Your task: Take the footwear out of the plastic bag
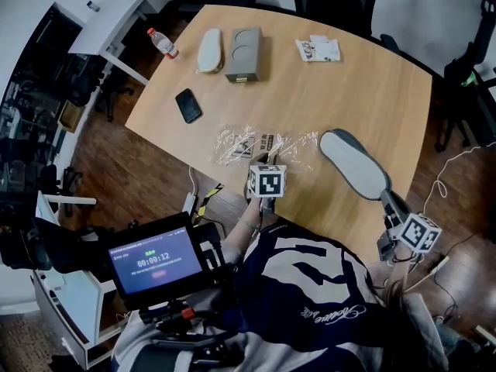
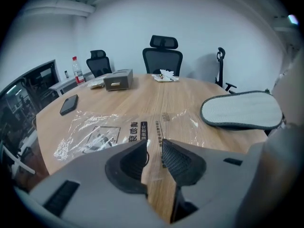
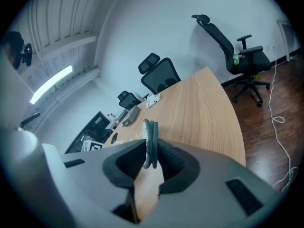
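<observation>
Noted two slippers: first slipper (image 1: 353, 161) pinched at its rim in right claw (image 3: 151, 151), over bench (image 1: 349, 91); second slipper (image 1: 209, 50) lying far across beside grey box (image 1: 244, 53). One plastic bag (image 1: 256, 144), flat, mid-bench. Left claw (image 2: 153, 148) parted, gripping nothing, at bag's near edge. One phone (image 1: 188, 105), one bottle (image 1: 163, 43).

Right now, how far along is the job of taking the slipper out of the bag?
Done: the slipper is out of the plastic bag, which lies flat on the table. In hand: the right gripper grips the slipper's edge. Remaining: probably setting it down; the left gripper is open.
</observation>
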Available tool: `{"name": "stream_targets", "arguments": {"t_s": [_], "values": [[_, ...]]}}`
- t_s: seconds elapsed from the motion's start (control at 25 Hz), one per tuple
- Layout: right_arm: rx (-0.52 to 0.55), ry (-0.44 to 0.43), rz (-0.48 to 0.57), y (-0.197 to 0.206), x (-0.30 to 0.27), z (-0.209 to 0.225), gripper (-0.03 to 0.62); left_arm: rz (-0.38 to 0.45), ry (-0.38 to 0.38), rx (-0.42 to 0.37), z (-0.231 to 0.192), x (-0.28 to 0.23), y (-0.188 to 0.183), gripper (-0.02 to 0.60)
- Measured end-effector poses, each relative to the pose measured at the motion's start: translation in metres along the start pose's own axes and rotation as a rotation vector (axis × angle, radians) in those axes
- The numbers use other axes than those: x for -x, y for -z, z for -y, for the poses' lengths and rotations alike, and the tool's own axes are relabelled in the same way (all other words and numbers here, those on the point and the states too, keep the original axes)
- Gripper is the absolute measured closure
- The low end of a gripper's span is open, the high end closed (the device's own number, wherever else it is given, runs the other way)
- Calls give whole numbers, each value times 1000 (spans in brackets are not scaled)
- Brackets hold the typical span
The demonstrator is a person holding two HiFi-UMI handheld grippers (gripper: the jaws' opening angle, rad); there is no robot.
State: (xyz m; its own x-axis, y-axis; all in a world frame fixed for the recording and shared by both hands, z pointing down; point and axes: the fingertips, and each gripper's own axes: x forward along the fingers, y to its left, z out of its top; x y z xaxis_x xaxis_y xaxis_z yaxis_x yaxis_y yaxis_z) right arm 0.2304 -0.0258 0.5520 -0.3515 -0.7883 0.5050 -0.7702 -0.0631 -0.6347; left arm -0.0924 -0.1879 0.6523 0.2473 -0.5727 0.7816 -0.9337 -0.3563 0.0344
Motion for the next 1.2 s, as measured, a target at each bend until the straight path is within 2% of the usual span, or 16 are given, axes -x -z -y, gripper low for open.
{"name": "stream_targets", "arguments": {"t_s": [0.2,0.32,0.4,0.56,0.68,0.84,0.96,1.2], "values": [[114,11,-136,30,-19,-13,505,91,35,19,12,18,-24,477],[186,36,-177,39,-26,-17,423,112,52,22,19,27,-29,477],[247,96,-187,39,-29,-11,395,120,61,26,22,31,-29,477],[359,231,-194,32,-26,5,395,132,76,57,25,38,-29,477],[356,268,-182,27,-20,13,395,137,84,77,25,41,-29,477],[321,236,-146,23,-16,11,396,157,108,96,30,48,-33,477],[331,221,-120,22,-19,4,414,169,137,93,38,53,-34,477],[326,224,-44,25,-18,-20,546,200,203,49,55,77,-31,477]]}}
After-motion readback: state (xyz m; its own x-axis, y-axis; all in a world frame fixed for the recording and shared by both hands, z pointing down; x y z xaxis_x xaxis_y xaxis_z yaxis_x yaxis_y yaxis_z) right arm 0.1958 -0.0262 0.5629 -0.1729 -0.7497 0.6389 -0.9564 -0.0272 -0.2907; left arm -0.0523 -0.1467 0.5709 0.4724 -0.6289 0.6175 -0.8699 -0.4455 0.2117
